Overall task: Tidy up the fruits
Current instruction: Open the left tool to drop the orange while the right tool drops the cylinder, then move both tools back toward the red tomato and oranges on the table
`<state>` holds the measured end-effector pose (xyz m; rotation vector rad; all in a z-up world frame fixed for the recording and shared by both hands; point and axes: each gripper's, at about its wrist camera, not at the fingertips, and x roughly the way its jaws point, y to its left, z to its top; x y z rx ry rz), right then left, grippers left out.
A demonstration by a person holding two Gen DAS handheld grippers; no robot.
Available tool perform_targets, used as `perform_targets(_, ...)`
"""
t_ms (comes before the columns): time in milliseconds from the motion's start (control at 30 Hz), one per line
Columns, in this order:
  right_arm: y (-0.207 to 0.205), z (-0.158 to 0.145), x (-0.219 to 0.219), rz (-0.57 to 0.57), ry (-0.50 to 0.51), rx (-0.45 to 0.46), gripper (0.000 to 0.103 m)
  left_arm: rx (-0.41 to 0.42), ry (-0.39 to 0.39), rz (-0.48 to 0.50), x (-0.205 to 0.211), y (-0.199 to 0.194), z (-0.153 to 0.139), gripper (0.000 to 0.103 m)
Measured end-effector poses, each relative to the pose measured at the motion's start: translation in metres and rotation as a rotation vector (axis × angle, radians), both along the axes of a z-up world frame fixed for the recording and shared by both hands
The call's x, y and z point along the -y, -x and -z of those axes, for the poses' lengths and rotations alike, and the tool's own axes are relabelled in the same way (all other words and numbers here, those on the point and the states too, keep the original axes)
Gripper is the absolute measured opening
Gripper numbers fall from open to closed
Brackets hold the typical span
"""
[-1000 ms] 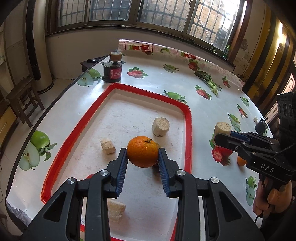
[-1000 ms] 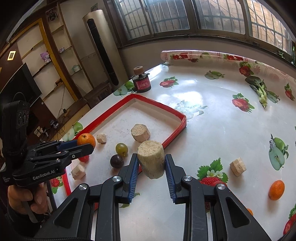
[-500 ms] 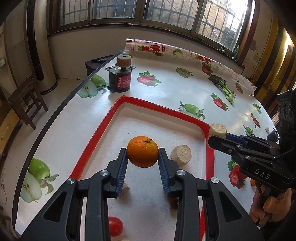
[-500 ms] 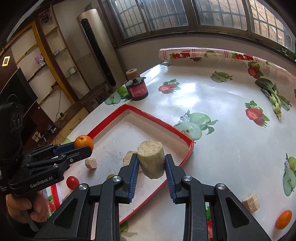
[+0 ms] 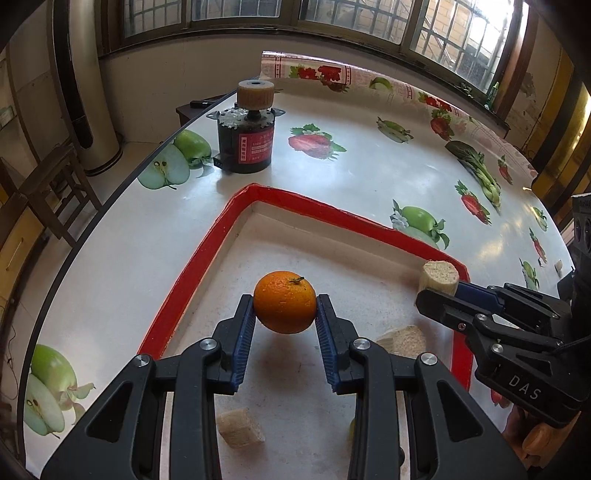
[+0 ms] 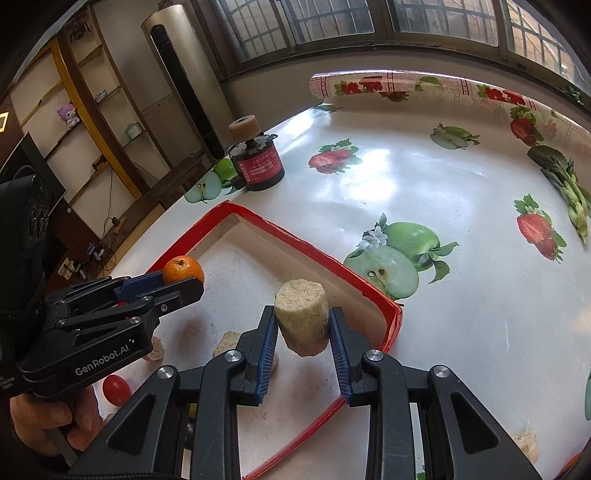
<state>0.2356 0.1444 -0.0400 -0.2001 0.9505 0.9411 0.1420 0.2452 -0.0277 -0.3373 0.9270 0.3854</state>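
Orange (image 5: 284,307), centre frame, clamped at widest girth by left hand-held gripper (image 5: 284,314): firm, light, roll-prone; right hand-held gripper (image 6: 302,325) pinching fibrous, crumbly-looking cylinder (image 6: 302,320) mid-height above red tray (image 5: 192,266).

Behind your tabletop (image 5: 369,177), barred windows (image 5: 332,18) admit daylight; a tall floor-standing unit (image 6: 184,74) occupies the room's corner, open shelves (image 6: 74,110) line one wall, a wooden stool (image 5: 55,184) stands below.

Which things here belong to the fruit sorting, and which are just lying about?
Job:
- orange in left claw
- fibrous beige chunk in right claw
- red-rimmed tray
- small red fruit

Lying about:
- black motor
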Motion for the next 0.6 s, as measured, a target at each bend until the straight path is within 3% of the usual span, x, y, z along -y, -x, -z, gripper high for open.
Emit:
perform_targets(167,-0.003,0.010,-0.006,-0.010,0.022,-0.015,0.030,-0.036,0.018,-0.011,-0.005,-0.003,0.007,0.031)
perform_targets(367,0.002,0.007,-0.007,-0.025,0.022,-0.010,0.044,-0.077,-0.002,-0.019,-0.001,0.000,0.006,0.032)
perform_targets(600,0.015,-0.012,0.017,-0.020,-0.009,0.010,0.049,-0.021,-0.020,-0.027,0.012,0.022,-0.016,0.032)
